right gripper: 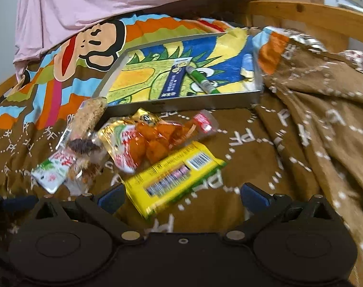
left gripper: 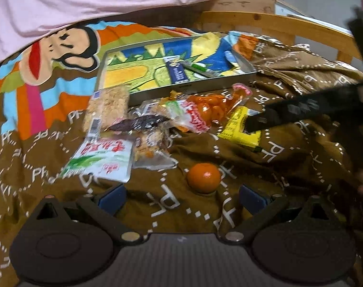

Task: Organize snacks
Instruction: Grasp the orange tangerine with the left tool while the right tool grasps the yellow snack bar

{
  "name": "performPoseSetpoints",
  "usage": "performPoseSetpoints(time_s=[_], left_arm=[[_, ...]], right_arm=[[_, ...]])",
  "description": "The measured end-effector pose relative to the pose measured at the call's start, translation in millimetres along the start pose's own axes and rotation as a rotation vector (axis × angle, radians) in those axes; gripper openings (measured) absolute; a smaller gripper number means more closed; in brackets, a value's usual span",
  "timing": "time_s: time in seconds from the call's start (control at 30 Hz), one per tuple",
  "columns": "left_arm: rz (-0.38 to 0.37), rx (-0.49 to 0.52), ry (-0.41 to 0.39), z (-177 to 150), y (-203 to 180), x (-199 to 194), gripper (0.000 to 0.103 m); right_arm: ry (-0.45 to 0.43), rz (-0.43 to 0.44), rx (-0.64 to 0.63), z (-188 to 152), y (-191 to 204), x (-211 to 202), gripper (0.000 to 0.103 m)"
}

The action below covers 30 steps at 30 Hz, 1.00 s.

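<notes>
— Where are the snacks?
— Heaped on the brown blanket before the tin tray; yellow packet nearest.
— The grippers?
— Right gripper spread wide over it, seemingly not touching; left gripper wide too, near the orange.

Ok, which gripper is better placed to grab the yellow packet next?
Right. The right gripper is open with the yellow packet already partly between its fingers; the left gripper faces the orange instead.
</notes>
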<state>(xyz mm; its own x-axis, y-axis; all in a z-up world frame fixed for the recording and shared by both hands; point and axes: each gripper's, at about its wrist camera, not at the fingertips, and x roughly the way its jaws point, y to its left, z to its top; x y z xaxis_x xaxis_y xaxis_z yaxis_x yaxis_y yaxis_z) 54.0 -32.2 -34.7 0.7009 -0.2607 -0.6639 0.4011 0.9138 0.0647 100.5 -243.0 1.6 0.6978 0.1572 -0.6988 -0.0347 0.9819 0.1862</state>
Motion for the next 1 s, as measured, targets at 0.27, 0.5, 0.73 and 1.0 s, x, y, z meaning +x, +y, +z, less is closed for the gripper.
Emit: performPoseSetpoints(time_s=[0.27,0.5,0.73,1.0], left_arm=[[-0.069,0.043,-0.005,8.8,0.9,6.5,0.102],[-0.117,0.056,0.002,13.5,3.3,9.6,0.092],[-0.133,0.017,0.033,13.8,8.9,14.7,0.081],[-0.155,0.025,0.043,17.3,7.2,17.3,0.055]], right_arm=[[0.080,0.037,0.159,22.3,8.4,35.7,0.100],[0.092,-0.019,0.094,24.2,12.7,47.3,0.089],[0.077,-0.033,0.034,14.9,11.1,40.2,0.076],[0.085,-0.059,0.019,13.6,20.2,43.7,0.080]])
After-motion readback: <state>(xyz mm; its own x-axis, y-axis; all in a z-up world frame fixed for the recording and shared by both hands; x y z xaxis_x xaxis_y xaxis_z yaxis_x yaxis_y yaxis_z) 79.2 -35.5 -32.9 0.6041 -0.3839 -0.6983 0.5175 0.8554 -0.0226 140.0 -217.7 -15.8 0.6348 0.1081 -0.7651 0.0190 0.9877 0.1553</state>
